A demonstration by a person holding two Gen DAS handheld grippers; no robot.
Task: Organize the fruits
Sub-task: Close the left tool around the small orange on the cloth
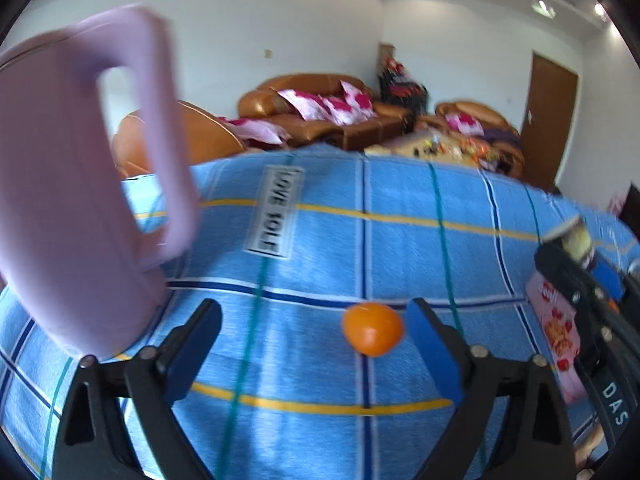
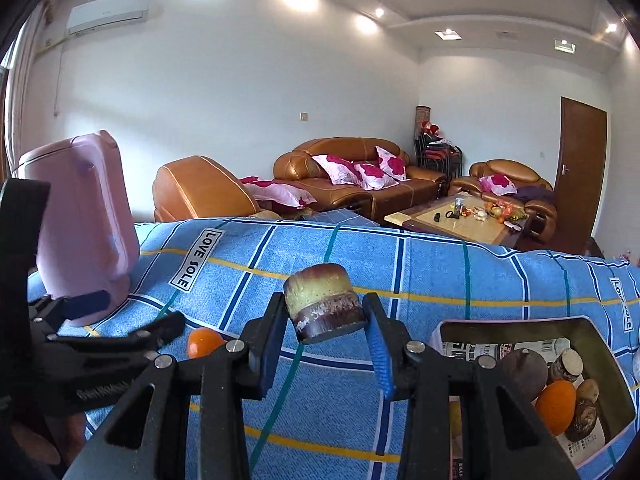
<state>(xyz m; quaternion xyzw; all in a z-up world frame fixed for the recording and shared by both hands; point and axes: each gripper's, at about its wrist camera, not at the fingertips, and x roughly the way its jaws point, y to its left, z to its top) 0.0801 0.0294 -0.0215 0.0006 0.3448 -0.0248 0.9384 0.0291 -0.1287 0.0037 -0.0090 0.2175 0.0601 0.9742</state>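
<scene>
A small orange (image 1: 372, 328) lies on the blue checked cloth (image 1: 320, 240), just inside the right finger of my open left gripper (image 1: 316, 334). It also shows in the right wrist view (image 2: 203, 342), behind the left gripper (image 2: 116, 320). My right gripper (image 2: 326, 350) is shut on a short yellow-and-brown sugarcane piece (image 2: 324, 304), held above the cloth. An open box (image 2: 600, 344) at the lower right holds an orange (image 2: 556, 404), a dark round fruit (image 2: 524, 374) and several cane pieces.
A pink jug (image 1: 68, 200) with a handle stands at the left on the cloth, close to the left gripper; it also shows in the right wrist view (image 2: 80, 224). Beyond the table's far edge are brown sofas (image 2: 360, 176) and a coffee table (image 2: 460, 224).
</scene>
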